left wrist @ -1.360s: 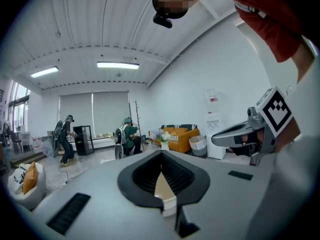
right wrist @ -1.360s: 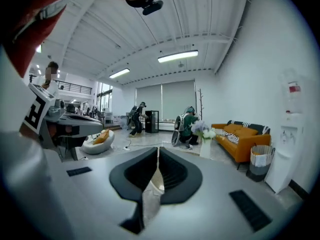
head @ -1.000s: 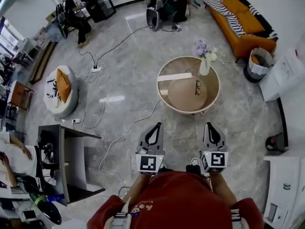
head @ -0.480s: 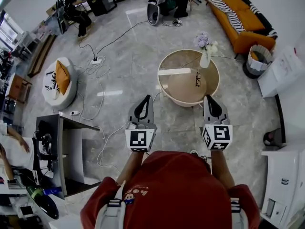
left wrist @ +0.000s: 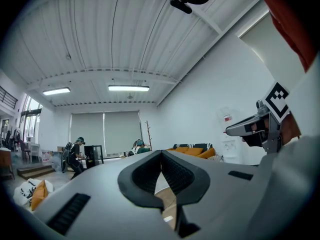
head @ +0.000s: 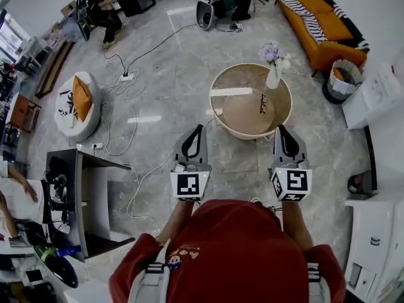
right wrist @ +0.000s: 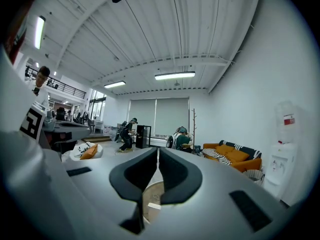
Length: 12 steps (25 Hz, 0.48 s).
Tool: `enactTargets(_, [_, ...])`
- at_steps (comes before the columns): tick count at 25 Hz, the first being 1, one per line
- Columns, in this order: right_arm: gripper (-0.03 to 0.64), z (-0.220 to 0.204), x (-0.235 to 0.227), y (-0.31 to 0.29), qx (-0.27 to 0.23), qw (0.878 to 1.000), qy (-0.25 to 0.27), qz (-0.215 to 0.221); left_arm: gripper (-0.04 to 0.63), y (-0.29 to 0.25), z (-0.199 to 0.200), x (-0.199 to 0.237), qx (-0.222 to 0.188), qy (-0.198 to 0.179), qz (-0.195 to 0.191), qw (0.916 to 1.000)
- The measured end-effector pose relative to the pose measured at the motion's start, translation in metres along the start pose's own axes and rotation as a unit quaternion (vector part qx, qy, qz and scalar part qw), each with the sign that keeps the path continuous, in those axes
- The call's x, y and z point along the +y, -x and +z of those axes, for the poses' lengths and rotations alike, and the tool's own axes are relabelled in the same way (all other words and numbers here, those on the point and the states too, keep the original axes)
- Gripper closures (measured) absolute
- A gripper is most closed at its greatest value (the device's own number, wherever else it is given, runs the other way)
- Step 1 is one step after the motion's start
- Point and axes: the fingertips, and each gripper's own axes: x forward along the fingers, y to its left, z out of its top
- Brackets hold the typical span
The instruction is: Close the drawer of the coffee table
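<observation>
A big shiny grey floor point(head: 170, 87) fills the room. A long orange sofa point(head: 322, 30) sits far right. The round coffee table point(head: 213, 115) stands in the middle, in front of both tools; I cannot make out its drawer. The left gripper point(head: 195, 130) and right gripper point(head: 282, 130) are pressed together, holding nothing. A small white vase point(head: 273, 79) stands on the table's far side.

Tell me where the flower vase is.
In the head view, the flower vase stands at the far right rim of the round coffee table, beyond the glasses.
</observation>
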Motion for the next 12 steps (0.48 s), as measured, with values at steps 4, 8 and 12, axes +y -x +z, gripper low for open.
enactTargets(4, [0.591, 0.001, 0.003, -0.003, 0.0, 1.0, -0.001, 0.001, 0.581, 0.001, 0.0, 0.006, -0.021, -0.005, 0.008, 0.9997])
enactTargets(8, [0.591, 0.002, 0.008, -0.002, -0.002, 1.0, 0.004, 0.009, 0.581, 0.005, -0.003, 0.006, 0.006, -0.001, 0.011, 0.9999])
enactTargets(12, [0.591, 0.001, 0.011, -0.001, 0.0, 1.0, 0.008, 0.012, 0.581, 0.01, -0.004, 0.003, 0.018, -0.003, 0.012, 0.9998])
